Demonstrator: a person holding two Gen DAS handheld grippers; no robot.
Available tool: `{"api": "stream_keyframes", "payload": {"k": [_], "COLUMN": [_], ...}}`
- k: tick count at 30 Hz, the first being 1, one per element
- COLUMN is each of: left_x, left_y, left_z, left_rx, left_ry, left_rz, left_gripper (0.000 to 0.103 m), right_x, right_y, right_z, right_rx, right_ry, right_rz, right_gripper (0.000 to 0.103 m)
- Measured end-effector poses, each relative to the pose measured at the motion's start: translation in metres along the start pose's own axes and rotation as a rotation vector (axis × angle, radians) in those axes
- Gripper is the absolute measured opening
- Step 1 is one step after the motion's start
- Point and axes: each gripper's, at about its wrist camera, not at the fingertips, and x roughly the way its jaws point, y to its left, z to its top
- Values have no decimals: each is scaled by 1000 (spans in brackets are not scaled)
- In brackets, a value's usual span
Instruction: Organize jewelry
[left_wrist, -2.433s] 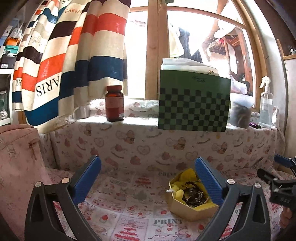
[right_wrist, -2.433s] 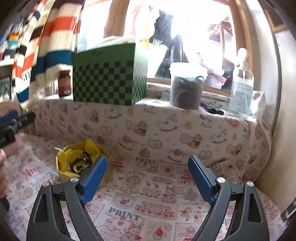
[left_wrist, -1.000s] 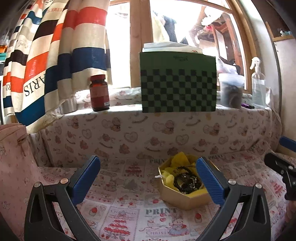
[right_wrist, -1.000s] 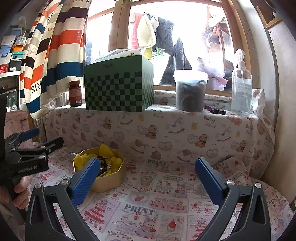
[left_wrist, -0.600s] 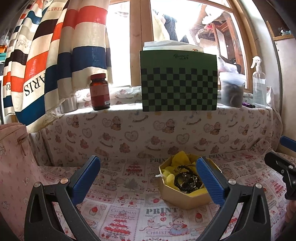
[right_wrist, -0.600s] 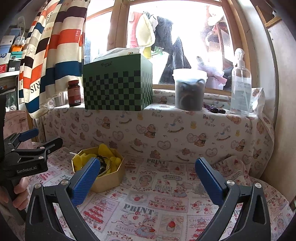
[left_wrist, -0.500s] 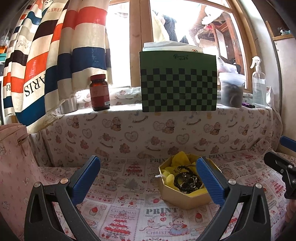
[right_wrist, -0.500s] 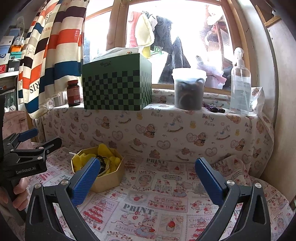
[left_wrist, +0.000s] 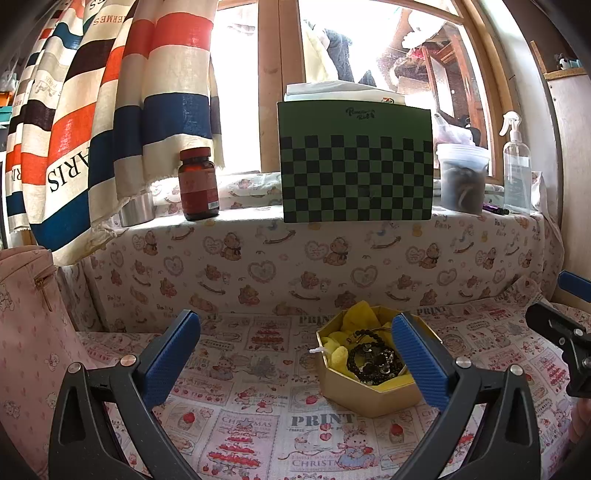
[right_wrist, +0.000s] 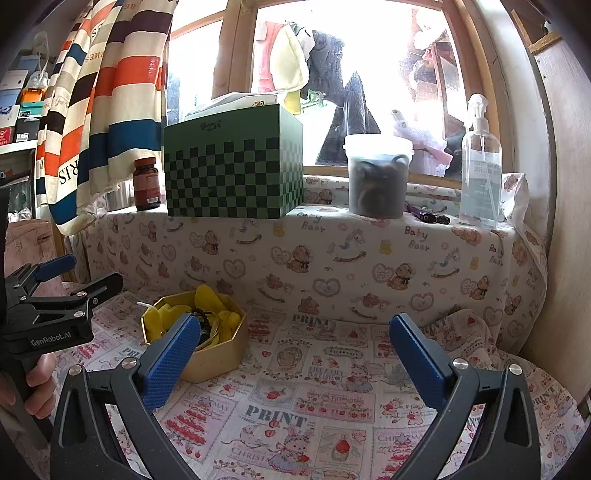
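A gold hexagonal box (left_wrist: 364, 397) lined with yellow paper sits on the printed cloth. Dark bead bracelets (left_wrist: 373, 360) lie inside it. The box also shows in the right wrist view (right_wrist: 216, 356), at left. My left gripper (left_wrist: 295, 354) is open and empty, its right finger in front of the box. My right gripper (right_wrist: 295, 354) is open and empty, to the right of the box. The left gripper also shows in the right wrist view (right_wrist: 70, 284), and the right gripper at the left wrist view's right edge (left_wrist: 554, 306).
A green checkered box (left_wrist: 356, 173), a brown pill bottle (left_wrist: 197, 184), a lidded tub (left_wrist: 463, 179) and a spray bottle (left_wrist: 517, 166) stand on the cloth-covered sill. A striped curtain (left_wrist: 110, 110) hangs at left. A pink bag (left_wrist: 26, 314) is at far left.
Both views have steadied and pulled back slightly since 2.4 s ago; the box now sits lower and nearer centre. Over the last second almost nothing moved.
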Motion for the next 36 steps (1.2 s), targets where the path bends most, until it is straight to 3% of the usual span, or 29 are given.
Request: {"api": "stream_keyframes", "payload": {"k": [36], "left_x": [1], "left_y": [0], "left_z": [0], "left_rx": [-1], "left_ry": [3], "left_rz": [1], "left_gripper": [103], "right_x": [3], "right_y": [1], "right_z": [1], "right_rx": [-7], "right_ry": [9], "right_rz": [6], "right_gripper": [103]}}
